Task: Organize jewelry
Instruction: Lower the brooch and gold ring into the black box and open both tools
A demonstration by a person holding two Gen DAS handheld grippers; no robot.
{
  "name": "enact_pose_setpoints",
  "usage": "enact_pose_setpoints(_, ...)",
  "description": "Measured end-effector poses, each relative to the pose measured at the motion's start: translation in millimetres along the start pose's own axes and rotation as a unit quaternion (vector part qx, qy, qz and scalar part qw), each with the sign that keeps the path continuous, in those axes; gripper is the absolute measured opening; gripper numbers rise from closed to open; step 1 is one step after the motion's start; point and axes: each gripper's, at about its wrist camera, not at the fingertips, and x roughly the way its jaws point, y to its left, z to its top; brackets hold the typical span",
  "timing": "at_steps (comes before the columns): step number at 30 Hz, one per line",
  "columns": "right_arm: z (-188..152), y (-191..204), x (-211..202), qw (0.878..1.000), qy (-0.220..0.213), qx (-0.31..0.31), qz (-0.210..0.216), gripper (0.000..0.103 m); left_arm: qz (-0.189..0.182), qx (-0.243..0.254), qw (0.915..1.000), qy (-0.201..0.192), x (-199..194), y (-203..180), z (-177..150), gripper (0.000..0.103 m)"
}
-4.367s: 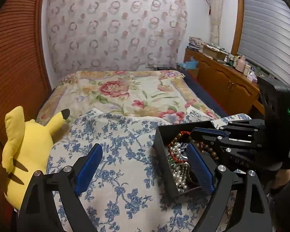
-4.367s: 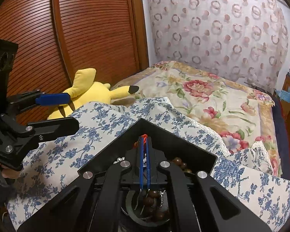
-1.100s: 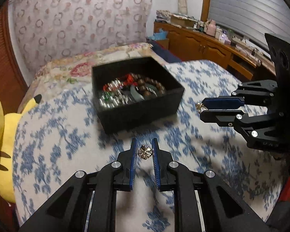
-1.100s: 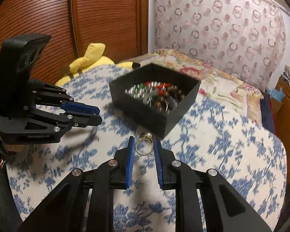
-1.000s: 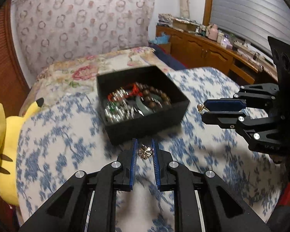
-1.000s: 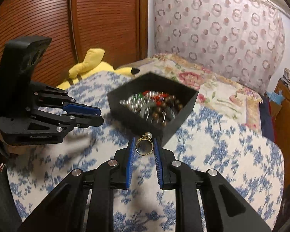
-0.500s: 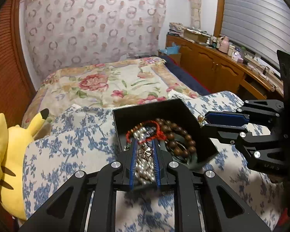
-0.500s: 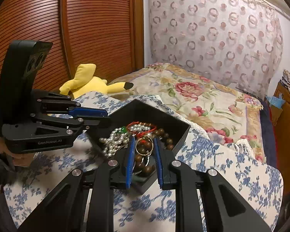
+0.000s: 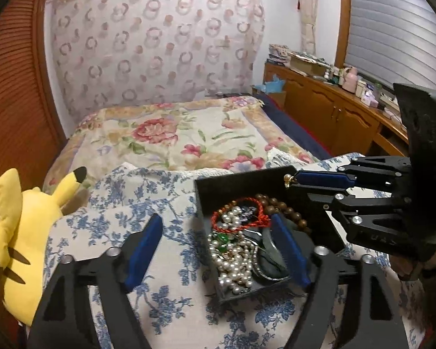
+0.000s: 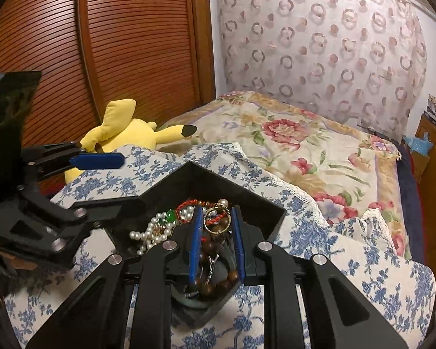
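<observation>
Left gripper [image 9: 218, 247] has just been opening, nothing between its jaws now; right gripper [image 10: 216, 226] pinches a gold pearl ring [image 10: 216, 218] above the black jewelry box [image 10: 264, 203], ready to drop it.

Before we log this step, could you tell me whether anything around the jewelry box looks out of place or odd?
Nothing is spilled or damaged. The jewelry in the black box lies in a tangled heap: pearls, a red cord and brown beads overlap. The right gripper holds a gold ring above it.
</observation>
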Motion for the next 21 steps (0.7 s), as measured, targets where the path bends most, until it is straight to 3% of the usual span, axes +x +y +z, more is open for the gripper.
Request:
enact_pose_setpoints(3, 3.9, 1.4, 5.9, 1.000, 0.002, 0.000, 0.004, 0.022, 0.011, -0.006, 0.9999, -0.005, -4.4, 4.9, -0.8, 0.086)
enact_pose_setpoints(13, 14.7, 9.9, 17.9, 1.000, 0.002, 0.003, 0.021, 0.022, 0.042, -0.026, 0.9988, 0.000, -17.8, 22.6, -16.6, 0.092)
enact_pose_setpoints(15, 16.0, 11.8, 18.5, 1.000, 0.000, 0.006, 0.019, 0.029, 0.045, -0.029, 0.9986, 0.002, -23.2, 23.8, -22.1, 0.092)
enact_pose_setpoints(16, 16.1, 12.9, 17.6, 1.000, -0.001, 0.007, 0.014, 0.045, 0.047, -0.030, 0.9985, 0.002, -25.8, 23.9, -24.5, 0.093)
enact_pose_setpoints(17, 15.7, 14.1, 15.8, 1.000, -0.004, 0.008, 0.013, 0.051, 0.048, -0.031, 0.9984, 0.002, -28.8, 24.0, -27.2, 0.093)
enact_pose_setpoints(21, 10.7, 19.8, 3.2, 1.000, -0.007, 0.012, 0.000, 0.051, 0.053, -0.030, 0.9982, 0.000, -44.6, 19.5, -39.1, 0.095)
